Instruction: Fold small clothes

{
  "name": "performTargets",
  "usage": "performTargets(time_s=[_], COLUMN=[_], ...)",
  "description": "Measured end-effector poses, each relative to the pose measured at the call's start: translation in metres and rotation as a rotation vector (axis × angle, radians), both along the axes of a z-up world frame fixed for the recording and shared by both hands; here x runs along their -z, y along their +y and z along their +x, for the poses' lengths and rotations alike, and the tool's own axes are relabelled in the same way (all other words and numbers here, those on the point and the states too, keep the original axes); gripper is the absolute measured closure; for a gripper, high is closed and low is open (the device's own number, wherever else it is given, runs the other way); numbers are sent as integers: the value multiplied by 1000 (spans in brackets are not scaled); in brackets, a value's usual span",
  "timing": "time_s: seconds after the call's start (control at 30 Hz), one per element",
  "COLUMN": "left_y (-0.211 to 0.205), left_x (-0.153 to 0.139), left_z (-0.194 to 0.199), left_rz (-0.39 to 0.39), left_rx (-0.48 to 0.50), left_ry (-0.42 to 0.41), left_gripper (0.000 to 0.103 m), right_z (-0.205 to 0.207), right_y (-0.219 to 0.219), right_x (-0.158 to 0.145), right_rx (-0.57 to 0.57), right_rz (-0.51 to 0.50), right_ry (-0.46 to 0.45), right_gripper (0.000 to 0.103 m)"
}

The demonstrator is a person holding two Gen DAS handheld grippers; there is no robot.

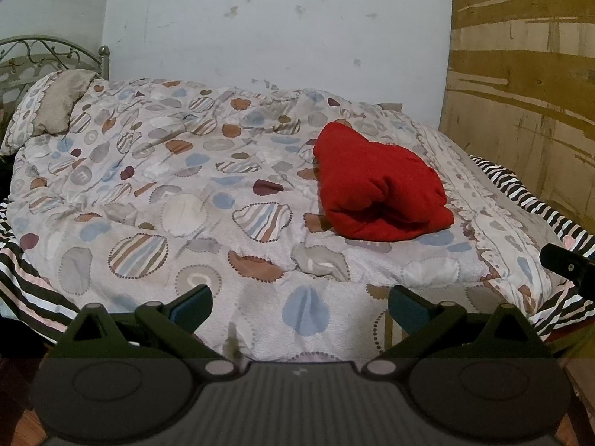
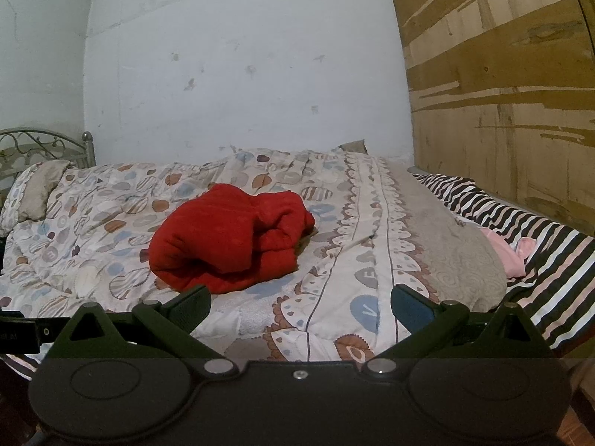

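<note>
Both our left hand-held gripper (image 1: pixel 300 306) and right hand-held gripper (image 2: pixel 300 306) gape wide and empty; the red garment (image 2: pixel 230 238) lies bundled on the bed (image 1: pixel 167 186), ahead-right of the left, ahead-left and nearer the right.

Patterned quilt (image 1: pixel 186 171), striped sheet (image 2: pixel 539 245), pillow (image 1: pixel 55 104), metal headboard (image 1: pixel 44 52)

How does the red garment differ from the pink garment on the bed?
The red garment lies bunched in a thick heap on the patterned quilt; the pink garment lies low at the quilt's edge, on the striped sheet. The red one looks bigger and bulkier. Neither is held by a hand-held gripper.
</note>
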State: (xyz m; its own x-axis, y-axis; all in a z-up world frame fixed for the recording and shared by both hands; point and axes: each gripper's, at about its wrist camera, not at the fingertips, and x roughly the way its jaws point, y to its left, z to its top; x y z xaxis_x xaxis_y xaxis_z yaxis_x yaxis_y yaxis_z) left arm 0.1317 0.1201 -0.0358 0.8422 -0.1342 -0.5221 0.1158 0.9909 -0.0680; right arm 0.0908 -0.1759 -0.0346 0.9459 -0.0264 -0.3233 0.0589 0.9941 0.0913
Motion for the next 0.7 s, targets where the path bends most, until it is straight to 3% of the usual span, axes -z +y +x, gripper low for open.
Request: performTargets(time_s=[0.7], left_y=[-3], left_x=[0], left_z=[-1], left_rz=[1], left_rx=[2], left_ry=[-1], left_gripper=[0], right_z=[0], right_y=[1], right_x=[0], right_rx=[0], right_rz=[2], right_ry=[5], right_gripper=[0])
